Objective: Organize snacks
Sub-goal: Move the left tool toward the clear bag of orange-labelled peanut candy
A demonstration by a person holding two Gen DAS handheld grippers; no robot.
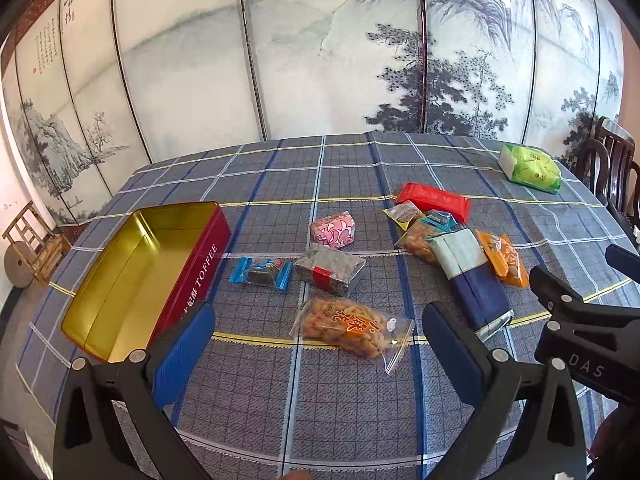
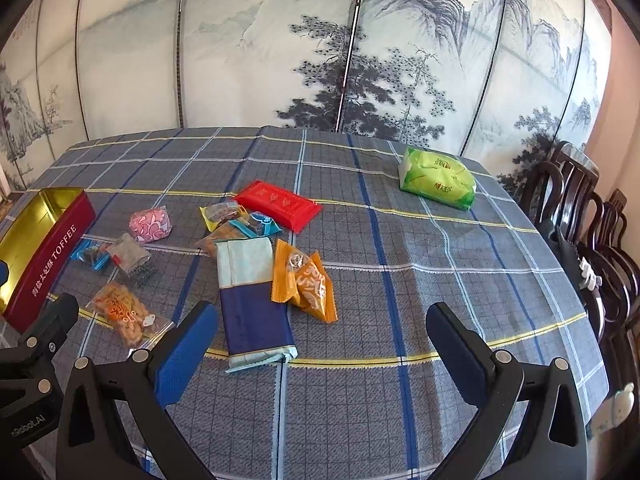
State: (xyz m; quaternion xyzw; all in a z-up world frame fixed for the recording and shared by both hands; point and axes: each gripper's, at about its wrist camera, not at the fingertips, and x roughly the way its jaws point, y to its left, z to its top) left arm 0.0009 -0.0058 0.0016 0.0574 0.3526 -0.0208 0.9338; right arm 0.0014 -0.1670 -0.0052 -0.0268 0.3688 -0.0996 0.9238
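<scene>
Both tongs, left [image 1: 318, 344] and right [image 2: 322, 344], gape wide, empty; best approach the peanut bag [image 1: 348, 326] squarely, then swing toward the toffee tin [image 1: 132, 276] at nine o'clock.

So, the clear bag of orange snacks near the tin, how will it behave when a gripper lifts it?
The clear bag of orange snacks probably flops: thin film, loose pieces inside. Its glossy surface may slip between pads. Pinching hard could crush the contents; the flat zip edge looks safer.

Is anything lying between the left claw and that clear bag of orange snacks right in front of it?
Nothing visible does. The left gripper is open, and the clear bag of orange snacks lies just ahead of its fingers with only bare tablecloth between them.
</scene>
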